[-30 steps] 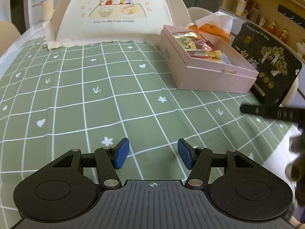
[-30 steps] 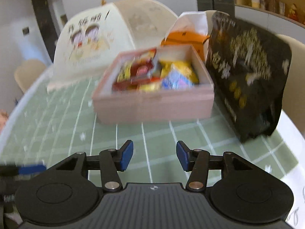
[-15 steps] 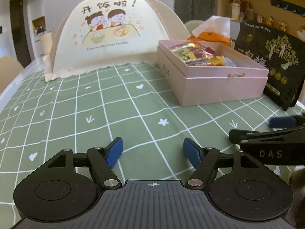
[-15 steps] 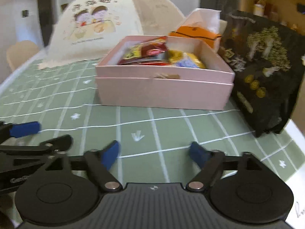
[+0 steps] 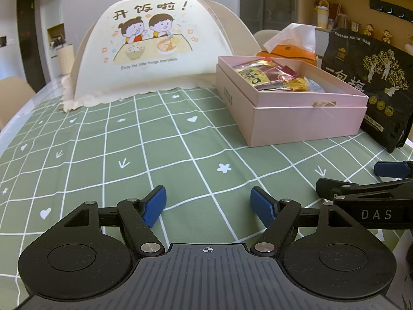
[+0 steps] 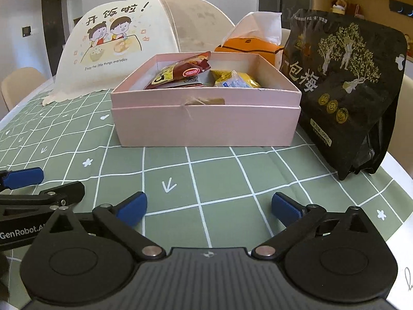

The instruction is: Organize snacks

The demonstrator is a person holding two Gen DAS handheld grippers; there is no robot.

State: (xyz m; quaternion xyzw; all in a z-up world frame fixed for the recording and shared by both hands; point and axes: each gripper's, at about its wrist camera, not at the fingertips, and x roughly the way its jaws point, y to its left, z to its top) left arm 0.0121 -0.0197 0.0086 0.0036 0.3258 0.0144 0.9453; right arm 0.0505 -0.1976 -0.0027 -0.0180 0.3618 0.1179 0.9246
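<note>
A pink box (image 6: 206, 121) stands on the green checked tablecloth and holds several snack packets (image 6: 191, 73). It also shows in the left wrist view (image 5: 304, 118), with the snack packets (image 5: 268, 76) inside. A tall black snack bag (image 6: 346, 87) stands upright right of the box, touching or nearly touching it. My left gripper (image 5: 207, 205) is open and empty, low over the cloth, in front and left of the box. My right gripper (image 6: 209, 206) is open wide and empty, directly in front of the box, and it also shows in the left wrist view (image 5: 366, 180).
A cream mesh food cover (image 5: 155, 49) with a cartoon print stands at the back left. An orange tissue box (image 6: 247, 46) sits behind the pink box. Shelves with figurines (image 5: 361, 25) are at the far right. The table's white edge (image 6: 397, 170) runs near the black bag.
Both grippers have dropped lower toward the cloth and levelled out. Both have opened wider, the right one most. Neither holds anything.
</note>
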